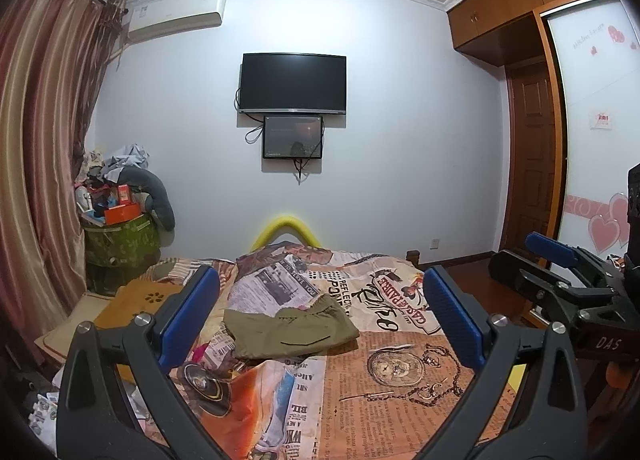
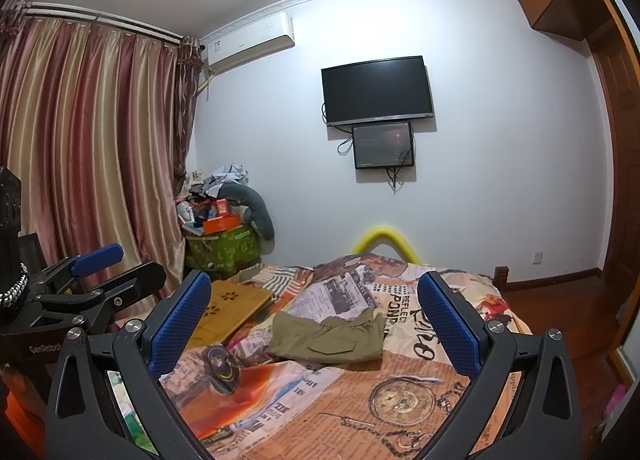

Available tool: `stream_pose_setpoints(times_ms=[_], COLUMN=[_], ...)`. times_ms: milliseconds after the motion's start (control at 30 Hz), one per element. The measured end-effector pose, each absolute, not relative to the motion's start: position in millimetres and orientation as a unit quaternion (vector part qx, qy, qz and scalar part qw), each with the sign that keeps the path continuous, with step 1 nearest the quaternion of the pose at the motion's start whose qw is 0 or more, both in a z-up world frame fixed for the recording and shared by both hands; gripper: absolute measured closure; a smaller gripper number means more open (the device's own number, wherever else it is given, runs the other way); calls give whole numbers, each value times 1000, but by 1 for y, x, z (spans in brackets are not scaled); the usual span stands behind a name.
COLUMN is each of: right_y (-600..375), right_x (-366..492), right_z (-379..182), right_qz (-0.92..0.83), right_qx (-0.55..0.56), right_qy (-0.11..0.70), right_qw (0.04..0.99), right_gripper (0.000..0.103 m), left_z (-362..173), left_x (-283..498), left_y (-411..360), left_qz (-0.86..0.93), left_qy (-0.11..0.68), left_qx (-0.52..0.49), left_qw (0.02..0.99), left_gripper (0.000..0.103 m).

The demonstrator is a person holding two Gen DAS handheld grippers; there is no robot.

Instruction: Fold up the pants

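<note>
Over on your far left you've got the striped pink-and-gold satin curtain (image 2: 88,156), and next to it in the corner a green patterned fabric bin (image 2: 224,250) piled high with boxes and clothes. A flat bamboo lap tray with a flower cutout (image 2: 232,306) sits on the left part of the bed.

Your left gripper (image 1: 320,312) is spread wide, blue pads far apart, nothing between them, held above the newspaper-print orange and cream bedspread (image 1: 400,388). The olive-green pants (image 1: 288,330), folded up into a compact rectangle, lie on the bedspread about mid-bed, ahead of both tools and touching neither; some edges look a bit rumpled. You can see a pocket flap on top in the right wrist view.

Your right gripper (image 2: 316,312) is the same story: wide open, empty, held over the near part of the bed. Straight ahead on the white wall hang a black flat TV (image 2: 376,90) and a smaller dark screen (image 2: 382,146) just below it. On the right there's a wooden wardrobe (image 1: 520,0).
</note>
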State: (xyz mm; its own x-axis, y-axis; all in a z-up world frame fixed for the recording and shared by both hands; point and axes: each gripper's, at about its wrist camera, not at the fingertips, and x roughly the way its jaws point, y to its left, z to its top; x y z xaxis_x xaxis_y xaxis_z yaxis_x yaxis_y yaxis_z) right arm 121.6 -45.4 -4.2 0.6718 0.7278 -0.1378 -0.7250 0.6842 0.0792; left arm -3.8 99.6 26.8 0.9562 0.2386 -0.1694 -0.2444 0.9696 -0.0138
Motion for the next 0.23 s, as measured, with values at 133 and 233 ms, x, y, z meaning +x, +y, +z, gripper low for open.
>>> stream_pose_setpoints(times_ms=[133,233], right_y=[-46,-47], right_x=[122,122], right_z=[-5,-7], right_qz=[396,396], right_qx=[12,13], right_qy=[80,81], right_qw=[915,915], right_gripper=[0,0], left_z=[27,27], left_x=[-4,-3], left_y=[99,98], left_qz=[121,123], left_qy=[85,84], left_qx=[-17,-17], left_qw=[989,989], left_gripper=[0,0])
